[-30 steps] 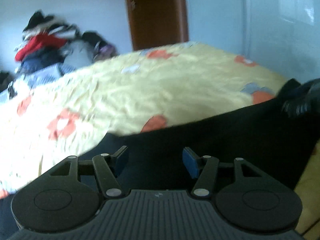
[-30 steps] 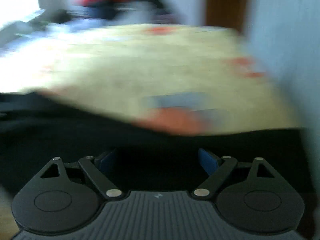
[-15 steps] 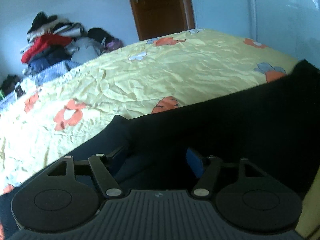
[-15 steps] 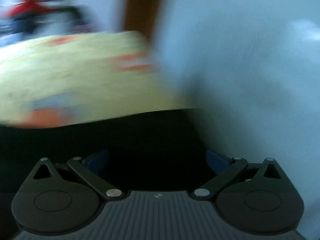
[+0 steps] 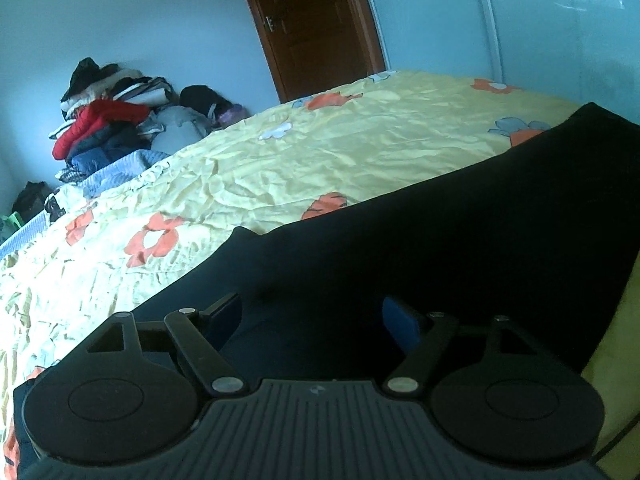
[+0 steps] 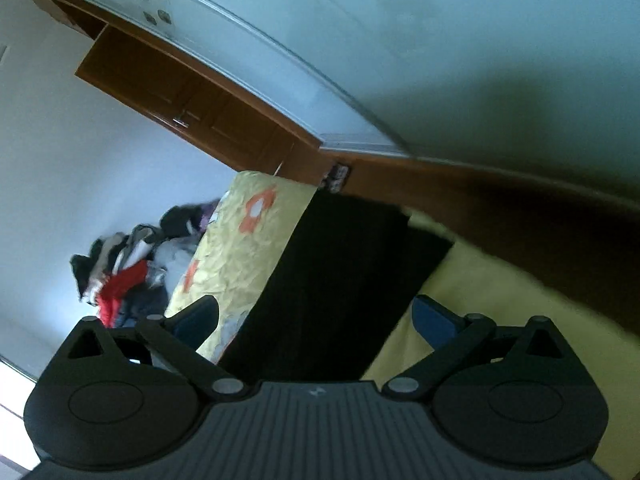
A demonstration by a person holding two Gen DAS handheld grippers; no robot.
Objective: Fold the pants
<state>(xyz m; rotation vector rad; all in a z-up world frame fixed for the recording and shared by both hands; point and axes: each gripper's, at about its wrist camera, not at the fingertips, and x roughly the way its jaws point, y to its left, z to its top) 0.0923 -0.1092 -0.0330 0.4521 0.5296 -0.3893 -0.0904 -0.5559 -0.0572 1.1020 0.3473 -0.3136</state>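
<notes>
Left gripper (image 5: 312, 316): low over the dark pants (image 5: 440, 248), pointing down at a slant; its jaws stand wide and have just been opening; dark cloth lies beneath and between them, but neither blue pad presses on it, so nothing is held.

Pants: spread flat on the bed (image 5: 320, 152), on a yellow sheet printed with orange and pale-blue flowers; in the left wrist view the garment runs as a long dark band from the lower left up to the right edge; one corner of the cloth juts toward the sheet near the middle of that view; the fabric close to the gripper shows a soft fold or dent.

Right gripper (image 6: 316, 320): rolled hard to one side, so the room appears tilted; its jaws stand wide, with nothing between the pads; it is raised clear of the pants (image 6: 340, 280), which show beyond it as a dark strip along the bed (image 6: 248, 248), yellow sheet on both sides.

Surroundings: a heap of mixed clothes (image 5: 108, 120), with a red garment on top, beyond the far side of the bed against a pale wall; a brown wooden door (image 5: 316, 24) behind the bed; a pale glossy panel to the right of the door.
</notes>
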